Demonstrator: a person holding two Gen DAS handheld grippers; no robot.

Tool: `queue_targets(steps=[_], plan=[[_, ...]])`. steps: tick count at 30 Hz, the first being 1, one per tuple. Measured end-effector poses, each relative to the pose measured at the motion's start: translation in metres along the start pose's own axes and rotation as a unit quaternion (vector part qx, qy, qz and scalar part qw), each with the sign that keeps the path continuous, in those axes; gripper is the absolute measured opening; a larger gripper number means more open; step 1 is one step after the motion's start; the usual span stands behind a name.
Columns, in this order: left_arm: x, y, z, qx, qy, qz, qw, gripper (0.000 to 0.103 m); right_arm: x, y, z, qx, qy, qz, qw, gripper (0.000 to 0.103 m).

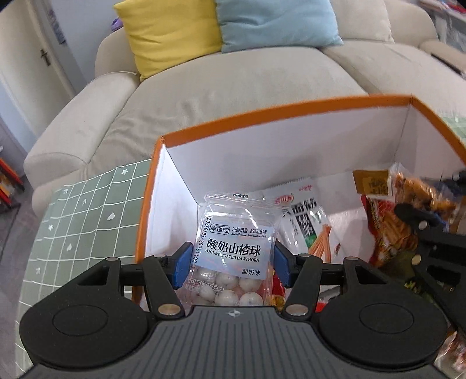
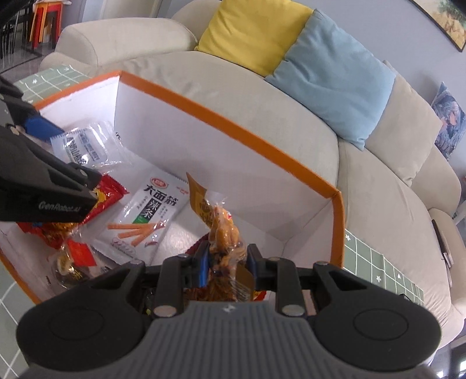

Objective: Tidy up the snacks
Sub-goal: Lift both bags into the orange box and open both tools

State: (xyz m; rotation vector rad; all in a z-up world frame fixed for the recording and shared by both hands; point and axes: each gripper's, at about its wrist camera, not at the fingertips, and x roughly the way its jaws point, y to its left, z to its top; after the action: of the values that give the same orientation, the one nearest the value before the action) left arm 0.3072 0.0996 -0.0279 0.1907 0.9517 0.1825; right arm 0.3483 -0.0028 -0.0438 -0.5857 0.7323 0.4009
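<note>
My left gripper (image 1: 231, 263) is shut on a clear packet of yogurt-coated hawthorn balls (image 1: 236, 247), its blue pads pressing the packet's sides over the orange-rimmed white box (image 1: 262, 116). The same packet (image 2: 81, 145) shows in the right wrist view beside the left gripper's blue fingertip (image 2: 40, 128). My right gripper (image 2: 228, 263) is shut on an orange-brown snack packet (image 2: 224, 230), held upright above the box (image 2: 233, 122) floor. That packet (image 1: 419, 195) appears at the right edge of the left wrist view.
Inside the box lie a white packet with printed sticks (image 2: 148, 212) and red packets (image 2: 99, 198) at the left. The box stands on a green gridded cloth (image 1: 87, 210). Behind it a beige sofa (image 1: 233, 84) carries yellow (image 1: 169, 32) and blue (image 1: 273, 20) cushions.
</note>
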Motion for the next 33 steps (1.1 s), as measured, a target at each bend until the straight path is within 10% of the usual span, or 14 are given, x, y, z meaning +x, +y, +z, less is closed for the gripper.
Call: queue_targets(steps=[22,33], plan=[[-0.036,0.002,-0.004,0.012,-0.029,-0.019,0.9993,0.079,-0.026,-0.020,-0.003,0.084,0.018,0.085,0.993,0.058],[-0.102,0.010,-0.028,-0.053,-0.116,-0.038,0.9912,0.080,-0.101,-0.044,-0.034,0.185,-0.077,0.115,0.973,0.082]])
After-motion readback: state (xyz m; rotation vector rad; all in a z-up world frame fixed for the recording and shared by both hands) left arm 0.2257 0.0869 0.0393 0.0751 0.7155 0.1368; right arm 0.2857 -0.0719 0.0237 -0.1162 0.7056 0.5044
